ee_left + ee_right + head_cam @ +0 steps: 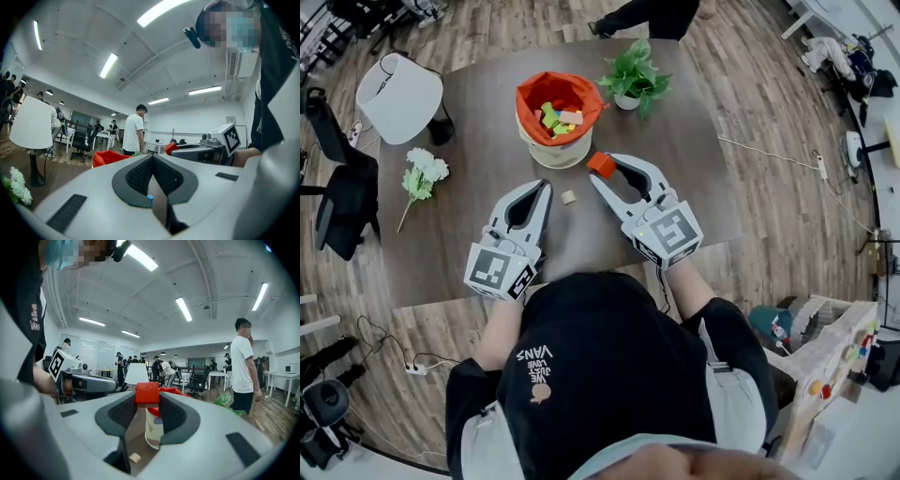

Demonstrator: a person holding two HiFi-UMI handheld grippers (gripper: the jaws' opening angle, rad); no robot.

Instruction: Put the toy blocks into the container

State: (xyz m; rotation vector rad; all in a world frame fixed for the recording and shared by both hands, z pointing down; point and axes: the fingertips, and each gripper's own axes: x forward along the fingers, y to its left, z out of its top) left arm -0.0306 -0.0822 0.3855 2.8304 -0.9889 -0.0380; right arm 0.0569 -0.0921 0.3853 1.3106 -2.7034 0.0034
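We are working over a dark table [487, 112], and the container [555, 141], a pale bucket lined in orange, is standing near its middle, probably so that either hand can reach it. A white lamp [398, 97] and a potted plant [633, 80] are sitting well apart from it and seem to play no part in the task.

Our right gripper [605, 171] is pinching a red block [599, 162] between its tips and holding it just beside the container's rim, not yet over the mouth. We judge we are carrying it there to drop it in. Our left gripper [546, 186] is lying near us with its jaws pressed together on nothing, apparently waiting its turn. A small beige block [569, 197] is lying loose on the table between the two grippers and looks like the next piece to collect. Several coloured blocks [558, 117] are already lying inside the liner.

Our own body is covering the near edge of the table. In the right gripper view the red block is hiding the container's mouth. We cannot tell how full the container is.
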